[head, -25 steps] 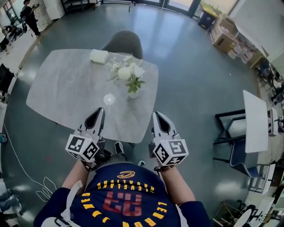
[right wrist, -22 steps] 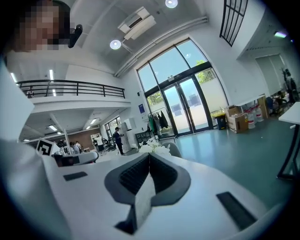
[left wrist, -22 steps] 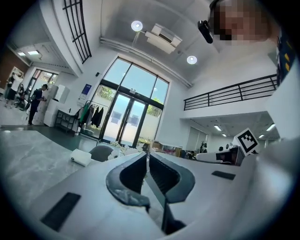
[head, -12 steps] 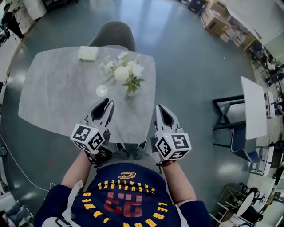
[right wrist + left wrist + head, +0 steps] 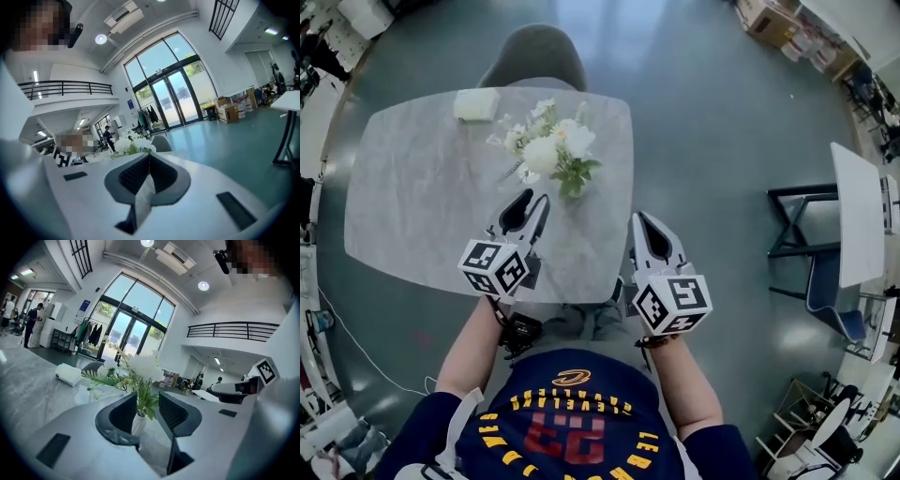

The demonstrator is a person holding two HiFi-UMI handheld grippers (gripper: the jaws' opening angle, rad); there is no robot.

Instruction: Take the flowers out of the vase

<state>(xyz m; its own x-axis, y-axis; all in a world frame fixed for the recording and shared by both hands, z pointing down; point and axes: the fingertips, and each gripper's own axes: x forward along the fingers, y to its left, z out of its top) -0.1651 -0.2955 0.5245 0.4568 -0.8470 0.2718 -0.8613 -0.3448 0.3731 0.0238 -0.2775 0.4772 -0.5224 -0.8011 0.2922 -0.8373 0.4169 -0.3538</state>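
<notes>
Nearest to me, the right hand-held gripper (image 5: 640, 218) hung over the near edge of the tabletop (image 5: 422, 187) with its jaws pressed together and nothing in them. The left hand-held gripper (image 5: 532, 199) sat a little further in, its jaws partway apart and just then opening. Nothing lay between them, though its own view lined the gap up on the vase (image 5: 138, 423) just ahead. That vase was small, white and narrow, and I judged it light enough to tip or ride up with the stems if I pulled carelessly. The flowers (image 5: 548, 150) stood in it near the middle of the tabletop, white blooms and green leaves spreading wide above a tight cluster of thin stems. I reckoned they would weigh almost nothing, bend easily and bruise or shed if squeezed at the heads. The place to take hold looked to be the bunched stems just above the vase mouth, below the leaves, with a gentle pinch and a straight lift, while the other hand-held gripper steadied the vase. Beyond lay a white roll (image 5: 476, 103) at the far edge, then a chair (image 5: 534, 58).
</notes>
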